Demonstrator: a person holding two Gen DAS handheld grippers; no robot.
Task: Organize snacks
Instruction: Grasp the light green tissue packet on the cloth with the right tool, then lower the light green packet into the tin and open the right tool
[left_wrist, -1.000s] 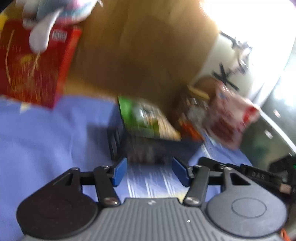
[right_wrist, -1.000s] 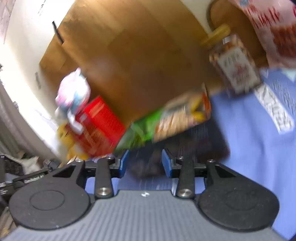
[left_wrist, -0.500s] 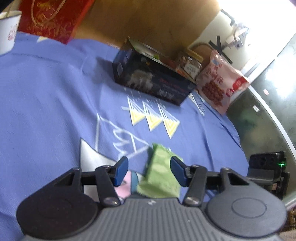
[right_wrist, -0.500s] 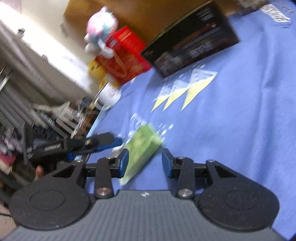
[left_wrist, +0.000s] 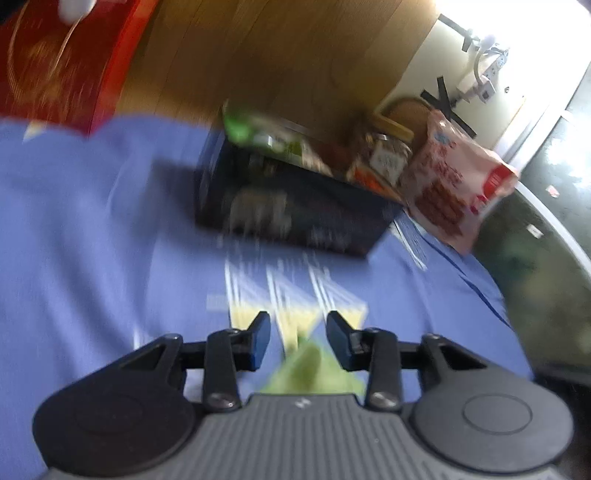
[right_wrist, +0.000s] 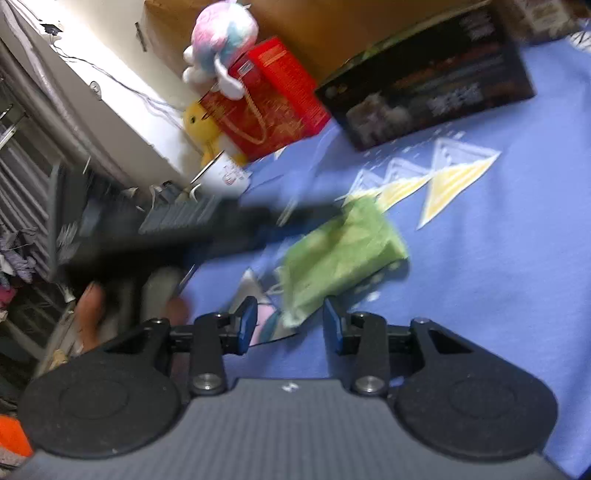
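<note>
A soft green snack packet (right_wrist: 343, 254) lies on the blue cloth (right_wrist: 498, 277). In the left wrist view the green snack packet (left_wrist: 310, 369) shows blurred between and under the blue-padded fingers. My left gripper (left_wrist: 298, 341) has its jaws closing, and a gap shows at each pad. My left gripper (right_wrist: 229, 229) is a dark blur reaching the packet's far edge. My right gripper (right_wrist: 290, 325) stands open just short of the packet's near end. The black box (left_wrist: 295, 206) holds other snacks.
The black box (right_wrist: 432, 88) sits at the back with a jar (left_wrist: 388, 155) and a pink snack bag (left_wrist: 454, 181) beside it. A red box (right_wrist: 273, 96), plush toys (right_wrist: 221, 37) and a white cup (right_wrist: 225, 177) stand left. A pink wrapper (right_wrist: 266, 325) lies under my right fingers.
The left jaws have narrowed and the left view has swung up towards the black box. The right gripper has come closer to the green packet, and the left gripper now reaches it.
</note>
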